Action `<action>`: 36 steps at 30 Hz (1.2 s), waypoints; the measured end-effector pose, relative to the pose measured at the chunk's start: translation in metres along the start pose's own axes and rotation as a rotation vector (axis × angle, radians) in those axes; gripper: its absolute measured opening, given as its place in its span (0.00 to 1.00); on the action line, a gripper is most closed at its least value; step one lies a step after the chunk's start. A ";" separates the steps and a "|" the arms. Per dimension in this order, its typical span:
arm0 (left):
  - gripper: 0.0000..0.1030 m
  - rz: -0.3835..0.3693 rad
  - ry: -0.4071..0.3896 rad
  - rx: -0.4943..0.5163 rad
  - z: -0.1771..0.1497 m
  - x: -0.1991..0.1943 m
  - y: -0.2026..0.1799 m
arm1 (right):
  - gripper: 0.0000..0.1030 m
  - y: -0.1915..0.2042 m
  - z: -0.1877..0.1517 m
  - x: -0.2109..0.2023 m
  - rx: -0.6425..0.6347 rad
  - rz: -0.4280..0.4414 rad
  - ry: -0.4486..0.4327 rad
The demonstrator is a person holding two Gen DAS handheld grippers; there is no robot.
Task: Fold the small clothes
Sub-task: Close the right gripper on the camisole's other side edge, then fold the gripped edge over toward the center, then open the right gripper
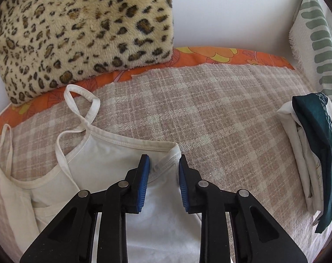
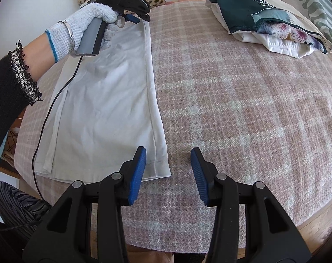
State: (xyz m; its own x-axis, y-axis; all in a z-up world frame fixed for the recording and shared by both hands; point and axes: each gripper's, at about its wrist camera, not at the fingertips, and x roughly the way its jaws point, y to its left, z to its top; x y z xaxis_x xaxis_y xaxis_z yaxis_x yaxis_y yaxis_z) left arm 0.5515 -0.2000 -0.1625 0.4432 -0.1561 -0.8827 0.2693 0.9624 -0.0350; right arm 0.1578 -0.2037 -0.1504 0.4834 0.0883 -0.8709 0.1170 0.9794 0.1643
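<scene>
A white strappy top (image 1: 113, 153) lies flat on the pink plaid blanket (image 1: 220, 114), folded lengthwise, its thin straps pointing toward the far left. My left gripper (image 1: 163, 162) is open, its blue pads over the top's upper right corner at the armhole seam. In the right wrist view the same top (image 2: 109, 100) shows as a long narrow panel, with the left gripper (image 2: 130, 19) at its far end. My right gripper (image 2: 169, 154) is open and empty, its left pad over the top's near right hem corner.
A leopard-print cushion (image 1: 78, 28) leans at the back left on an orange floral sheet (image 1: 209, 54). A stack of folded clothes with a dark green piece (image 2: 264, 19) lies at the right. A green-striped white cushion (image 1: 314, 35) stands behind it.
</scene>
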 end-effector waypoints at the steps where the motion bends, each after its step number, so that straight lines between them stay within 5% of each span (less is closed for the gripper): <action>1: 0.15 -0.003 -0.002 0.008 0.000 0.000 -0.001 | 0.35 0.002 -0.001 0.000 -0.007 0.001 -0.002; 4: 0.08 -0.015 -0.013 0.014 0.000 -0.001 -0.001 | 0.15 0.007 -0.002 0.001 -0.024 0.020 0.004; 7: 0.07 -0.037 -0.038 -0.013 0.001 -0.007 0.004 | 0.08 0.009 -0.004 -0.001 -0.025 0.031 -0.018; 20: 0.05 -0.127 -0.127 -0.112 -0.012 -0.054 0.060 | 0.06 0.043 -0.002 -0.029 -0.138 0.088 -0.162; 36: 0.05 -0.161 -0.165 -0.252 -0.059 -0.072 0.157 | 0.05 0.138 -0.028 -0.002 -0.419 0.141 -0.116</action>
State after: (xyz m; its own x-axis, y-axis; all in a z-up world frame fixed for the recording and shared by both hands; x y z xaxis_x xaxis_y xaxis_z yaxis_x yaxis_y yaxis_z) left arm 0.5118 -0.0247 -0.1324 0.5504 -0.3249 -0.7691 0.1363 0.9438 -0.3012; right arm 0.1488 -0.0633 -0.1387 0.5660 0.2282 -0.7922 -0.3062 0.9504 0.0550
